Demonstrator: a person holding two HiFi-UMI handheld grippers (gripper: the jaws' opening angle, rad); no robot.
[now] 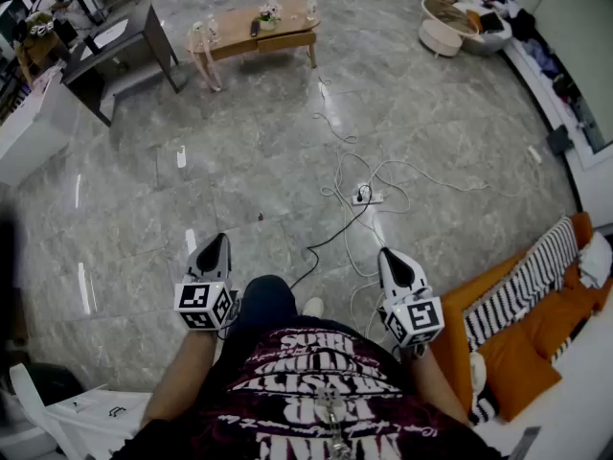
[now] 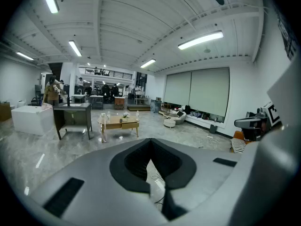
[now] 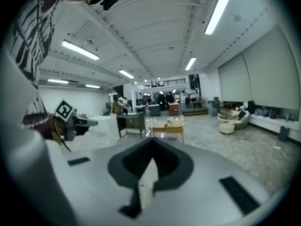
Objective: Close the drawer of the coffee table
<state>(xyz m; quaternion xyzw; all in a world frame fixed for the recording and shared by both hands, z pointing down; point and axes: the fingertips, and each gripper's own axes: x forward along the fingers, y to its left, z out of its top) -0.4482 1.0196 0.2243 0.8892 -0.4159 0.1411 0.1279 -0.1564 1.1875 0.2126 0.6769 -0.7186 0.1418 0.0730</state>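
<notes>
The wooden coffee table [image 1: 239, 38] stands far off at the top of the head view, with bottles and a small plant on it. Its drawer [image 1: 287, 40] sits at the right of the table's front and juts out a little. Both gripper views show the same table small in the distance, the coffee table [image 2: 118, 123] left of centre and the coffee table [image 3: 167, 128] near centre. My left gripper [image 1: 220, 239] and right gripper [image 1: 386, 253] are held low in front of my body, far from the table. Both are shut with nothing between the jaws.
A dark desk [image 1: 124, 51] stands left of the table. White cables and a power strip [image 1: 362, 197] lie on the marble floor between me and the table. An orange sofa with a striped blanket [image 1: 527, 295] is at my right. A round pouf [image 1: 441, 36] sits far right.
</notes>
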